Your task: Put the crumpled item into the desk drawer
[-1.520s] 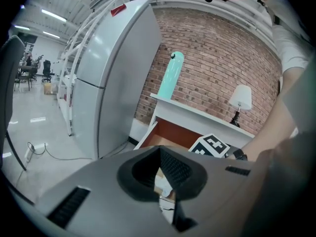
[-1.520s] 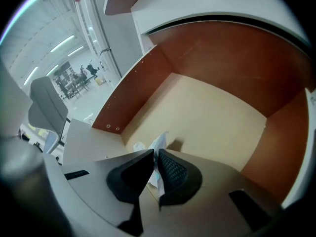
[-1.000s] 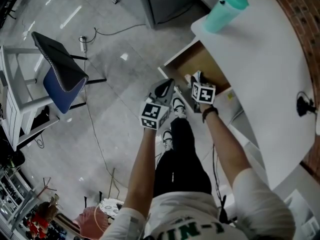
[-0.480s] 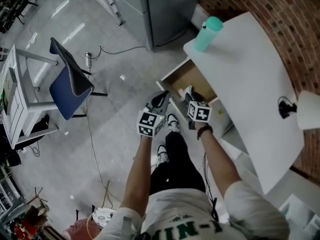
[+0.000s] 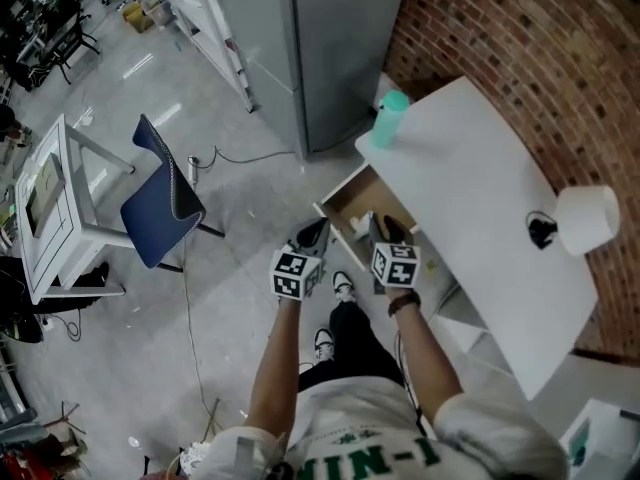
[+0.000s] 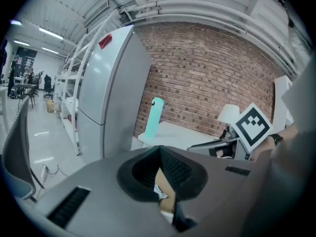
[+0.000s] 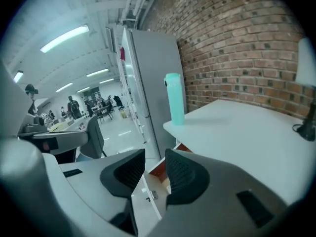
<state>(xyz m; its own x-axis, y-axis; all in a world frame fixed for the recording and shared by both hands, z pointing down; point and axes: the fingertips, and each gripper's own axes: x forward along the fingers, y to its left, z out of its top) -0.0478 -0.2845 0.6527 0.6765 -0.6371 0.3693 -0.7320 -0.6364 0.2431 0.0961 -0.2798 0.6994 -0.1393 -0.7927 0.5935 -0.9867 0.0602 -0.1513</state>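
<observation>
The desk drawer (image 5: 343,200) stands pulled out from under the white desk (image 5: 470,188), its brown inside showing. A small white crumpled item (image 6: 161,195) lies in the drawer (image 6: 167,180), seen through the gap below my left gripper's tips. My left gripper (image 5: 316,232) (image 6: 159,151) hovers above the drawer's front corner, its tips together with nothing held. My right gripper (image 5: 384,228) (image 7: 155,168) hangs over the drawer (image 7: 157,170) beside the desk edge. Its jaws have just been closing, but a gap remains and nothing is between them.
A teal bottle (image 5: 390,118) stands on the desk's near-left corner and a white lamp (image 5: 582,218) at its far end. A grey cabinet (image 5: 330,48) is beside the desk, against a brick wall. A blue chair (image 5: 165,203) sits on the floor to the left.
The head view has risen and pulled back from the desk. Both grippers have lifted up and away from the drawer. The lamp has come into sight.
</observation>
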